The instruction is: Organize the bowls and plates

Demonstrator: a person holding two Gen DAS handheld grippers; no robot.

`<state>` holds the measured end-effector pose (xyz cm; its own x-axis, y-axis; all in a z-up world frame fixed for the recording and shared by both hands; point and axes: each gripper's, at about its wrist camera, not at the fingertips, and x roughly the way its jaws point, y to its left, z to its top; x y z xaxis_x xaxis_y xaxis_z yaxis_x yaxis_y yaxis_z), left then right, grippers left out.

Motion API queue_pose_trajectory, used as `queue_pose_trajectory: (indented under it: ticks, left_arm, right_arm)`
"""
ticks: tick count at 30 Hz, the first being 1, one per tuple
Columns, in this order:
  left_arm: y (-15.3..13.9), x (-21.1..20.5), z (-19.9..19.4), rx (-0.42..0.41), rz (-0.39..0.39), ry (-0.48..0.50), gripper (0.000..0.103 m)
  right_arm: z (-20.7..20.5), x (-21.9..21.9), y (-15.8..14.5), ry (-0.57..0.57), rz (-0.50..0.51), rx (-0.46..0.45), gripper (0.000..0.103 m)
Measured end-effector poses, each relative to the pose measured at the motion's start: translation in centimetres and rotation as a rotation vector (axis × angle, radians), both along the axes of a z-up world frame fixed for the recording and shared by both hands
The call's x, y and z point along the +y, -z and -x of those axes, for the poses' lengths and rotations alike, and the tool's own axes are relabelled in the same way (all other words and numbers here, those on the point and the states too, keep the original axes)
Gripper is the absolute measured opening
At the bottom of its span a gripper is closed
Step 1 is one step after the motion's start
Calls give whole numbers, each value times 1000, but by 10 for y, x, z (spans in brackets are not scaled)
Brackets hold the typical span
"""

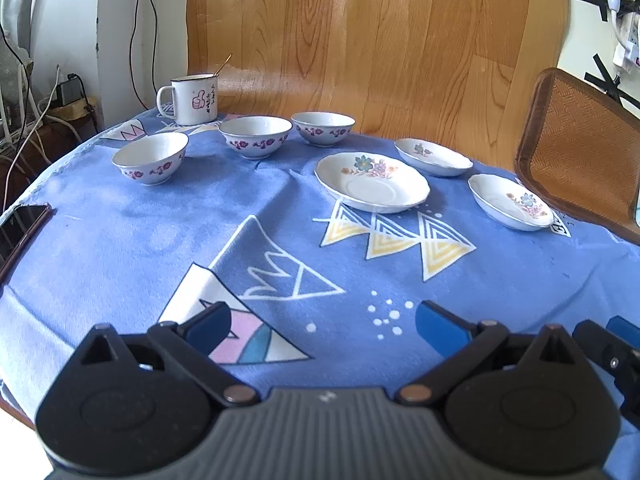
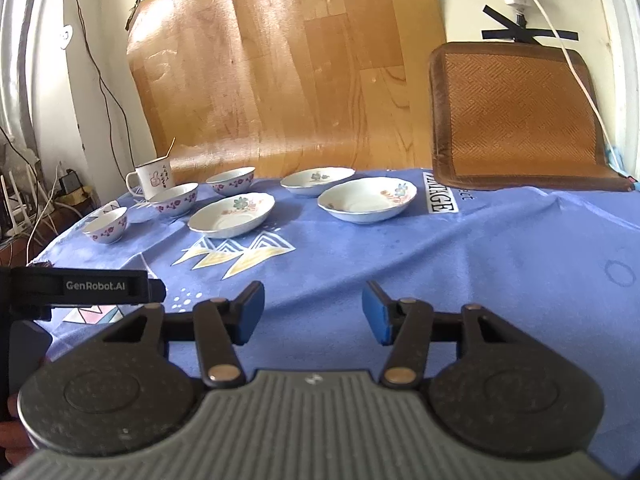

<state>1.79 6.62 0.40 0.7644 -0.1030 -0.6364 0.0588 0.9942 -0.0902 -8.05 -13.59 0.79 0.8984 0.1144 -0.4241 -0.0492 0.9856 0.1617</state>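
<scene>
Both tools hover low over the blue tablecloth (image 1: pixel 120 248) with nothing gripped: the left gripper (image 1: pixel 324 322) is spread wide, the right gripper (image 2: pixel 313 312) moderately apart. From the left wrist view, three bowls (image 1: pixel 256 136) sit in a row at eleven to twelve o'clock, near a mug (image 1: pixel 192 98). Three plates (image 1: pixel 372 182) lie apart at one o'clock, none yet stacked. Probably sorting has not begun; the far plate's rim is too distorted to judge.
</scene>
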Motion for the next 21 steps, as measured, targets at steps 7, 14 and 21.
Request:
queue_pose_trajectory:
  ticks: [7, 14, 21]
  left_arm:
    - [-14, 21, -18, -152, -15, -25, 100]
    - [-12, 17, -45, -71, 10, -10, 97]
    - [0, 14, -33, -51, -14, 0, 98]
  right_arm:
    - [0, 5, 1, 16, 13, 1, 57]
    - [5, 6, -3, 32, 13, -18, 57]
    - [3, 9, -1, 4, 2, -3, 57]
